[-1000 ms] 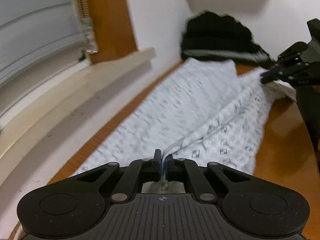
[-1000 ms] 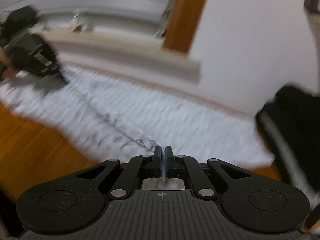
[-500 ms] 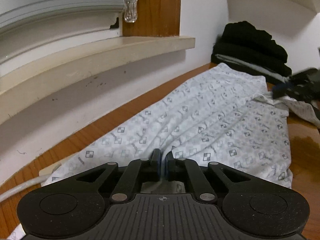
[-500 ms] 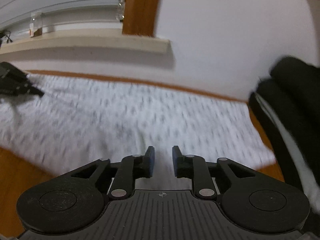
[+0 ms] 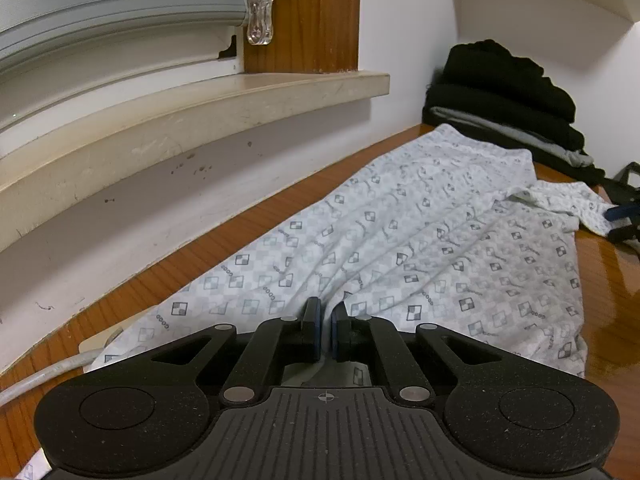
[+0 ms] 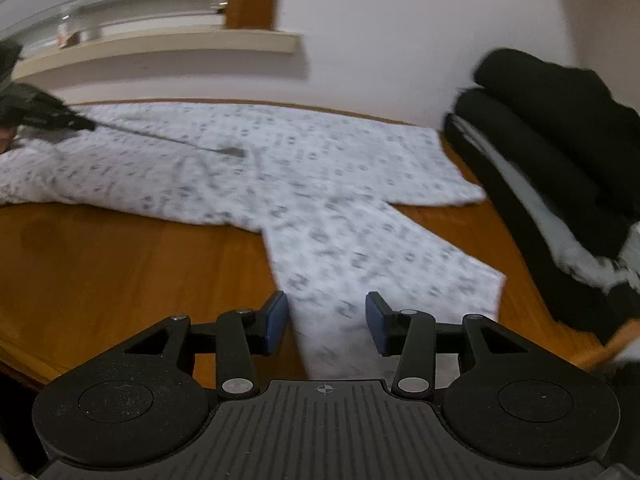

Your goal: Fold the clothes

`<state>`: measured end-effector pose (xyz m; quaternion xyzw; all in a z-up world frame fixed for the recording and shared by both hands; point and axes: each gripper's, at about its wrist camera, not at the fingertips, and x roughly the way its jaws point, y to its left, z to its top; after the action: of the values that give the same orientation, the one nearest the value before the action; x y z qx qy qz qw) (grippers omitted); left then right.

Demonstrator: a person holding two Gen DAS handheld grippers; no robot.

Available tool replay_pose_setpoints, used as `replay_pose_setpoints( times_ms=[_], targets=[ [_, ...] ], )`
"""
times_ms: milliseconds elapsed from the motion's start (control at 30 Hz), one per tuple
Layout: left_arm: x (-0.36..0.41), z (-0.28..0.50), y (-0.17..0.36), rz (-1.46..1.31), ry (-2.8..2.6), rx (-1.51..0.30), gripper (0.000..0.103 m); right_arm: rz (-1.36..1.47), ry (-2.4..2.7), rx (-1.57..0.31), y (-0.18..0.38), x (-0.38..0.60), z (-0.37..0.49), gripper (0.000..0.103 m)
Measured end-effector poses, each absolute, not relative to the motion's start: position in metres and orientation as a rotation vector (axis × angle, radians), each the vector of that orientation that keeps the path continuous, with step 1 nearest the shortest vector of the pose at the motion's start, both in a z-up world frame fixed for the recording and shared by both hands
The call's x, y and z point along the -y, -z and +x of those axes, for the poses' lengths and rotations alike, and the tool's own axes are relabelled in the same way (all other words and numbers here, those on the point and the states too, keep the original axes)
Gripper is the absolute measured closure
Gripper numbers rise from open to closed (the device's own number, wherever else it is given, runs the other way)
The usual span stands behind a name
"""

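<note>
White patterned cotton garment (image 5: 400,248) spread flat on glossy orange-brown wooden tabletop (image 6: 120,264), long axis parallel to white wall with beige ledge (image 5: 200,108). Far end near stack of folded black clothes (image 5: 504,92). Left gripper (image 5: 326,320) pinching bunched fabric at near end. Right gripper (image 6: 326,320) spreading, loose flap beneath, pads untouched. View blurred.
</note>
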<state>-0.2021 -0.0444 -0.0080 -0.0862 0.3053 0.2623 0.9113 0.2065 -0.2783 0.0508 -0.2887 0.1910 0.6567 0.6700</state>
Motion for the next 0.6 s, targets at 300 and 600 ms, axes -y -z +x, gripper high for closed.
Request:
replay_pose_setpoints(
  times_ms=[300, 600],
  targets=[
    [0.050, -0.204, -0.009, -0.158, -0.537, -0.609, 0.102, -0.553, -1.401, -0.304, -0.089, 0.256, 0.253, 0.099],
    [0.027, -0.209, -0.045, -0.171, -0.562, -0.541, 0.102, -0.625, -1.373, -0.158, -0.156, 0.125, 0.271, 0.099]
  ],
)
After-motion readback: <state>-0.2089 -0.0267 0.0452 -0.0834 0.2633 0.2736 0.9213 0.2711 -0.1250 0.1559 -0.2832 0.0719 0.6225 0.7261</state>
